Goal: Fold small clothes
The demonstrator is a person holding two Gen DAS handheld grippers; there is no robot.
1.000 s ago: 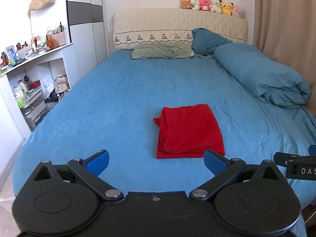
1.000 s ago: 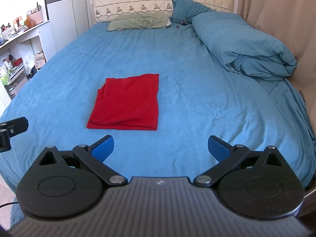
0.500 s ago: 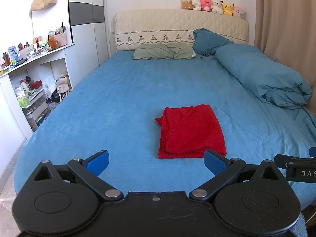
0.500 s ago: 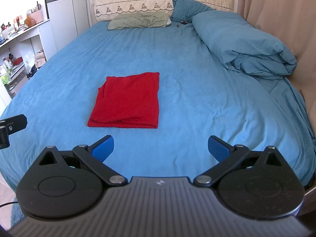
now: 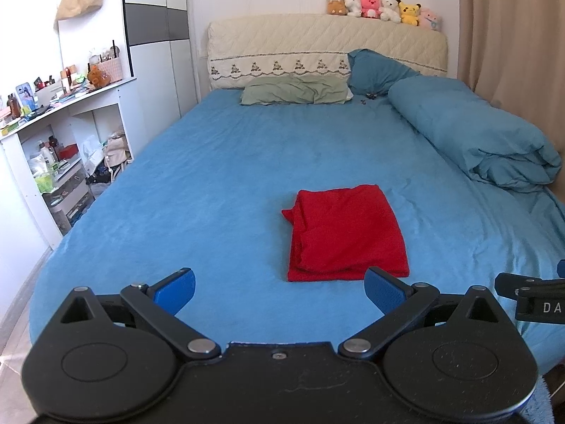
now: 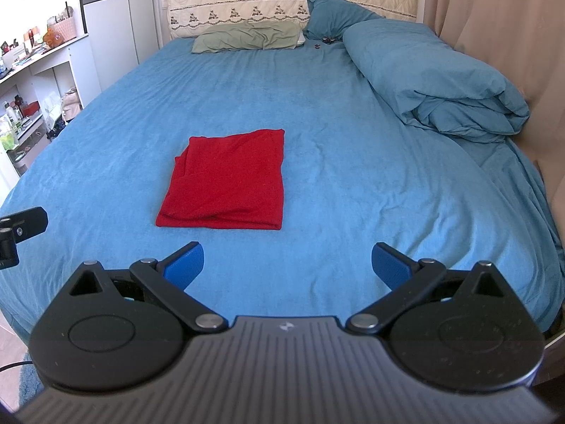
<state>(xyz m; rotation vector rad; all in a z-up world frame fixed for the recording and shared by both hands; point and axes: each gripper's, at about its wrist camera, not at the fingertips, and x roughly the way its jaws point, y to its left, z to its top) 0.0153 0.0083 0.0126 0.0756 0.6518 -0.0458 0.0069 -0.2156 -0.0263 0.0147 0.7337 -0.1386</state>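
A red garment (image 5: pixel 348 233) lies folded into a neat rectangle on the blue bed sheet (image 5: pixel 219 190), a small bunch of cloth sticking out at its left edge. My left gripper (image 5: pixel 280 289) hangs open just short of its near edge, nothing between the blue pads. In the right wrist view the same red garment (image 6: pixel 229 180) sits ahead and to the left. My right gripper (image 6: pixel 287 261) is open and empty, held back over the sheet (image 6: pixel 353 162) near the foot of the bed. Each gripper's body shows at the edge of the other's view.
A rolled blue duvet (image 5: pixel 469 134) lies along the right side. A green pillow (image 5: pixel 293 90) and a blue pillow (image 5: pixel 374 70) rest by the headboard, plush toys (image 5: pixel 381 9) on top. White shelves (image 5: pixel 53 148) with clutter stand left of the bed. A curtain (image 6: pixel 494 17) hangs at right.
Both grippers have drifted slightly back from the folded garment, staying open. The garment has not moved.
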